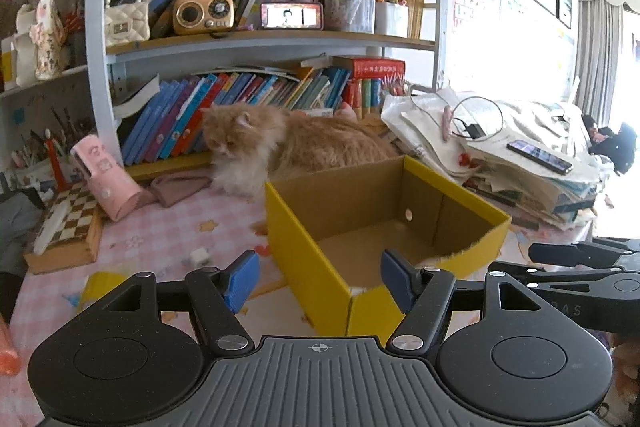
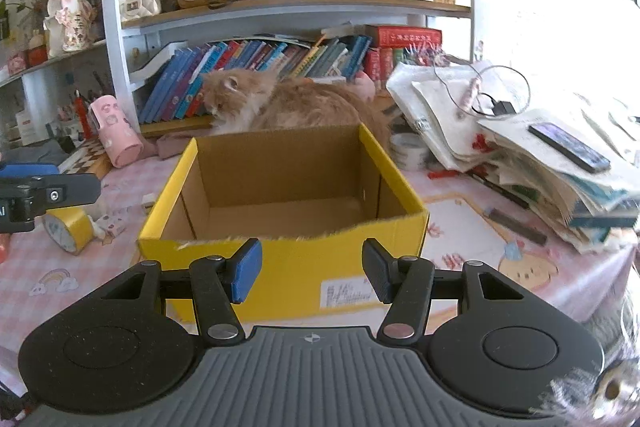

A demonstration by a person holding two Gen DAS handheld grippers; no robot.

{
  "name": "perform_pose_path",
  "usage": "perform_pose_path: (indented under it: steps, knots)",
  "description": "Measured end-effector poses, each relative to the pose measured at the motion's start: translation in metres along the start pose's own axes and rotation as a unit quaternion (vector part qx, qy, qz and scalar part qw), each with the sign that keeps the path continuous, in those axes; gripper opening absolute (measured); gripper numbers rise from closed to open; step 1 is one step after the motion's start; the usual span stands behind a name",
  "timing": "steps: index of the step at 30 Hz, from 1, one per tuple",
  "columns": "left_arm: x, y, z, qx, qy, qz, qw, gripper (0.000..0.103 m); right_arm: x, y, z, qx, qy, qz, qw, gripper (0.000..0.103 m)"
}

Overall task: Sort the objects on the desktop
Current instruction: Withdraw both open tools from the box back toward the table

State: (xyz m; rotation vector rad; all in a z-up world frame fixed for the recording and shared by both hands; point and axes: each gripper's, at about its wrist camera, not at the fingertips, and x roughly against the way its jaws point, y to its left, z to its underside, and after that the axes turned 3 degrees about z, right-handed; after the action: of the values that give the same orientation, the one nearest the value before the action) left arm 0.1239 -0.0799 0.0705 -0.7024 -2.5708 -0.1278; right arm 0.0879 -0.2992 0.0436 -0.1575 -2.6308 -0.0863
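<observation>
Both grippers, left (image 1: 320, 281) and right (image 2: 312, 271), stand half-wide and hold nothing. The empty yellow box (image 2: 280, 259) sits mid-desk, tape (image 2: 68, 227) just left of it. Best next: 1 gripper lowers over the tape squarely, clear of the cat (image 2: 280, 103).

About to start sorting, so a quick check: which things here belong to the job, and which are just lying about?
Job: yellow box, empty; yellow tape roll; small white cube; both grippers, open.
Lying about: cat, phone, paper stack, bookshelf.
</observation>
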Motion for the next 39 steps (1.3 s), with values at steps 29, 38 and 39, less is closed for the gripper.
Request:
perform_pose_path:
  steps: [29, 38, 39]
  knots:
    - [0.094, 0.081, 0.103, 0.031, 0.091, -0.061, 0.9935, 0.078, 0.056, 0.139, 0.081, 0.006, 0.092, -0.068, 0.993, 0.055]
    - [0.101, 0.100, 0.110, 0.068, 0.090, -0.071, 0.9911, 0.081, 0.060, 0.170, 0.083, 0.062, 0.093, -0.096, 0.989, 0.058]
    - [0.101, 0.101, 0.110, 0.070, 0.091, -0.070, 0.9910, 0.081, 0.061, 0.172, 0.083, 0.067, 0.092, -0.097, 0.989, 0.058]
